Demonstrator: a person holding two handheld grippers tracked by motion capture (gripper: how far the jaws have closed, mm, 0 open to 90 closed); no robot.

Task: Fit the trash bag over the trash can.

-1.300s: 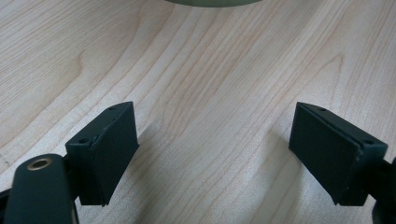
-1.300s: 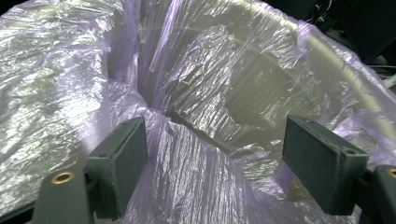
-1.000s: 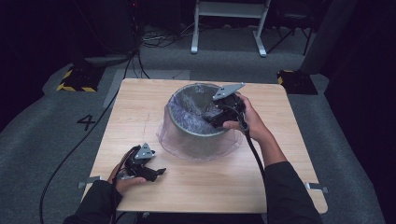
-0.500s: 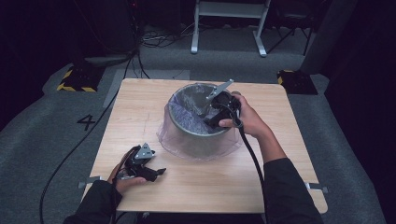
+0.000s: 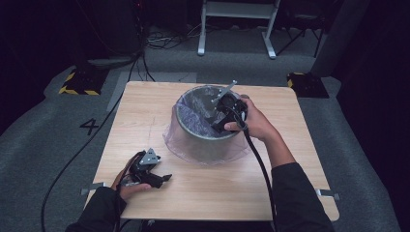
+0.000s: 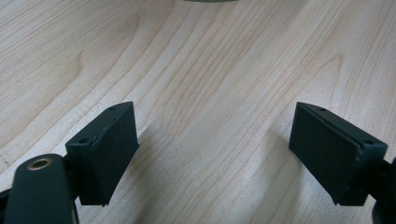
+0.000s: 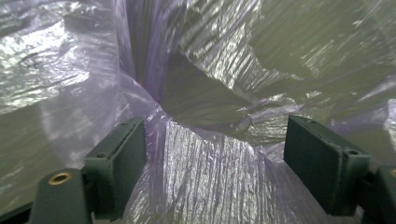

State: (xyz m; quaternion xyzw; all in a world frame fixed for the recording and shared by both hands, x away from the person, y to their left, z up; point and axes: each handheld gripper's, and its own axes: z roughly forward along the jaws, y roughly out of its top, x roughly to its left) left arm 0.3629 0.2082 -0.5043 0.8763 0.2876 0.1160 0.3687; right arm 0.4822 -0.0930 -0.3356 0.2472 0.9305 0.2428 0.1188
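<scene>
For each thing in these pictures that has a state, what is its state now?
Bin: upright on the table, top open.
Plastic bag: lines the bin, crumpled, its edge draped outside over the rim.
Left claw: open, nothing between its jaws, low over bare wood.
Right claw: open, inside the bin, bag film between its jaws.

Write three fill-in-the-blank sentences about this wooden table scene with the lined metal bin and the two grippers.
1. The round grey metal bin is lined with a thin purple ____ bag.
2. The right gripper reaches ____ the bin.
3. The left gripper, jaws ____, rests on the light wooden table.

Missing words: plastic; into; open
</scene>
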